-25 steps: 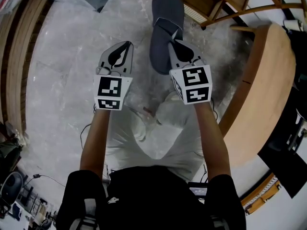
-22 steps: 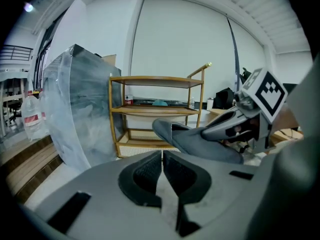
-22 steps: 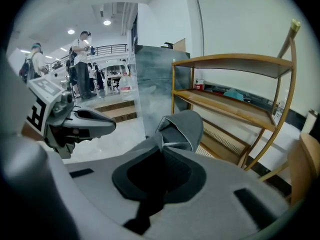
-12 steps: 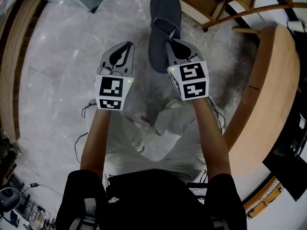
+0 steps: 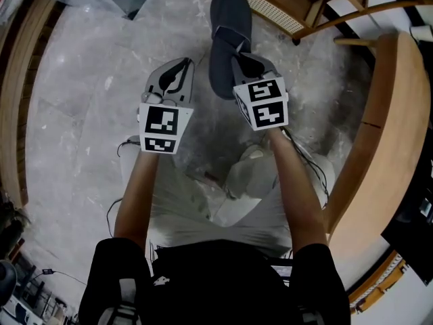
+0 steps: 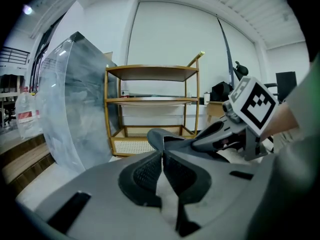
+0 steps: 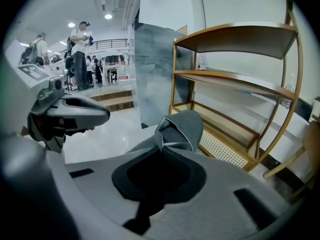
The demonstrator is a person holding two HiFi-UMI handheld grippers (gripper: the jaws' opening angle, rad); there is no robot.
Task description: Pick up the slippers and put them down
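Note:
A dark grey slipper (image 5: 229,19) hangs over the marble floor, pinched at its upper by my right gripper (image 5: 238,54), which is shut on it. The right gripper view shows the same slipper (image 7: 176,130) folded up just beyond the closed jaws of the right gripper (image 7: 162,146). To its left, at about the same height, my left gripper (image 5: 178,65) is shut with nothing in it. In the left gripper view the pads of the left gripper (image 6: 162,156) meet, and the slipper (image 6: 159,137) and right gripper (image 6: 220,133) lie beyond them.
A wooden shelf rack with a cane bottom (image 5: 270,9) stands just beyond the slipper. A round wooden table (image 5: 382,127) is at the right. A plastic-wrapped slab (image 6: 75,104) stands at the left. The person's white shoe (image 5: 247,175) is below the arms. People stand far off (image 7: 80,39).
Both grippers have sunk toward the floor, the right one still carrying the slipper. The floor and the rack's base look nearer than before.

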